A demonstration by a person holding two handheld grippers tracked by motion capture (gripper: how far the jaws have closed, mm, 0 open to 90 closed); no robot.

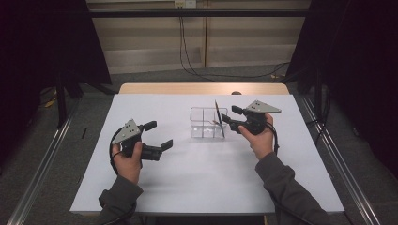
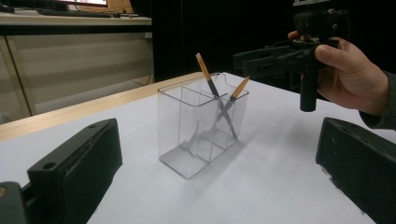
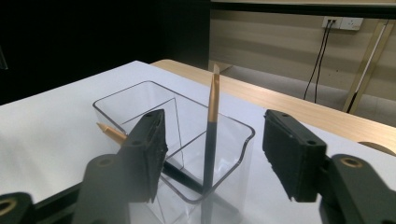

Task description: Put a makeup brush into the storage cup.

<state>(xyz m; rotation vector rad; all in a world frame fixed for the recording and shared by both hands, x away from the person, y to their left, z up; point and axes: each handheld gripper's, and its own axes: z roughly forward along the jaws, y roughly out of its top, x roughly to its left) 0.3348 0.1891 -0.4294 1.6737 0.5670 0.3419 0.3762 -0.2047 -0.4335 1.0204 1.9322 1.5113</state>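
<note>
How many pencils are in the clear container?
2. One pencil stands nearly upright between the open right gripper jaws; the other pencil leans across it. Both sit in the clear container compartment nearest that gripper.

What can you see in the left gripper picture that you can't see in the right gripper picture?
The left gripper view alone shows the person's hand holding the right gripper, and the clear holder whole from the side, with the two pencils crossing. The right gripper view alone shows a wall socket with cables hanging down. Both share the clear holder, the tall pencil, the leaning pencil and the white table.
</note>
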